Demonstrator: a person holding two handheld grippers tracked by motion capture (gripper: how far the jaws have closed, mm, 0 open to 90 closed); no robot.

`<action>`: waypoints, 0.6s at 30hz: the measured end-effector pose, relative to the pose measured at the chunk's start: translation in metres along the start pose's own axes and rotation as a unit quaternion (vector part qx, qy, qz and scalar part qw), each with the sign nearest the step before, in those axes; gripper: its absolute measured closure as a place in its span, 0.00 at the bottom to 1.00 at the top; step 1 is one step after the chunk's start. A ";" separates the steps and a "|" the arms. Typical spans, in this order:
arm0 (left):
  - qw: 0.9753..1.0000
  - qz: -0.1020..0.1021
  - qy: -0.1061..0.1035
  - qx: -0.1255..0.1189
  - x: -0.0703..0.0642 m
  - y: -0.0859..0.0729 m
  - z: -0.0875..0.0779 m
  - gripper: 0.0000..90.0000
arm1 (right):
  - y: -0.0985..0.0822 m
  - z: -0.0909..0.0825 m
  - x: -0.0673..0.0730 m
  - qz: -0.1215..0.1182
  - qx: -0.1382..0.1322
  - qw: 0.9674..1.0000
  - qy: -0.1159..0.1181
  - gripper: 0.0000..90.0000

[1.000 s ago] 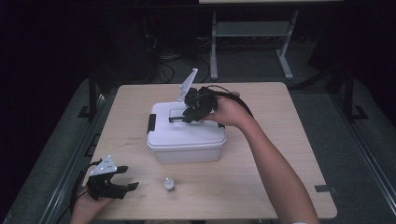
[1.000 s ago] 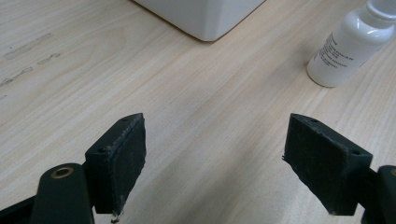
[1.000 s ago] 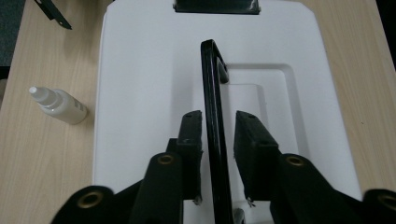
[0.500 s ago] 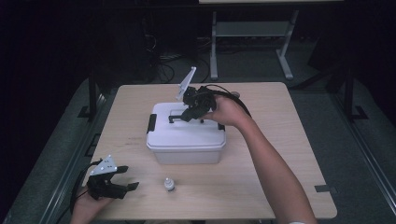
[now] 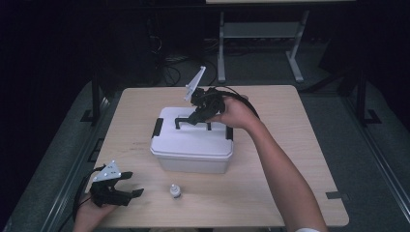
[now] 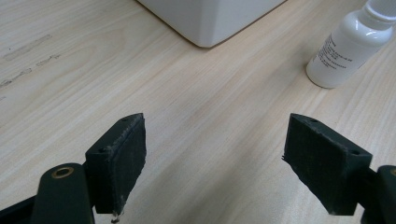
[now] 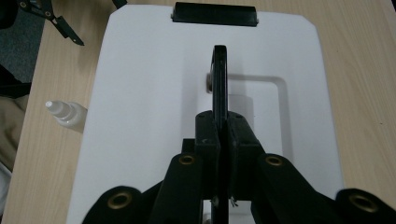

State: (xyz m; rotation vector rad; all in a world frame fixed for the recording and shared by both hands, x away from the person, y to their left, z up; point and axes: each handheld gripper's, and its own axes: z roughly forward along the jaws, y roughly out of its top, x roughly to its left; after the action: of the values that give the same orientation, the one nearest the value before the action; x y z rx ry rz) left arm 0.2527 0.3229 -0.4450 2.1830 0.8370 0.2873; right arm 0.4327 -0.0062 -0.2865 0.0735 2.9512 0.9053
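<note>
A white lidded box stands mid-table, with a black carry handle raised upright on its lid. My right gripper reaches in from the right. Its jaws have just been closing and are now shut on the handle, whose thin bar stands pinched between the pads. My left gripper rests open at the table's near left corner, with bare wood between its pads. A small white dropper bottle stands just right of it, upright and untouched.
The box has black latches at its left end and right end. The wooden table has free room right of and in front of the box. A metal stand is beyond the far edge.
The right gripper's jaws have narrowed onto the box handle. Both hands have kept their places, and the box and bottle have not moved.
</note>
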 end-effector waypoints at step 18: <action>1.000 -0.005 0.000 -0.007 0.002 -0.001 -0.002 0.23 | 0.005 -0.005 -0.002 -0.010 -0.007 1.000 -0.005 0.94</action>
State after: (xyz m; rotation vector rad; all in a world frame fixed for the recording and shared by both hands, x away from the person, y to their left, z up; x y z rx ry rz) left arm 0.2527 0.3258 -0.4443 2.1648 0.8427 0.2881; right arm 0.4342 -0.0054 -0.2796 0.0466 2.9306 0.9208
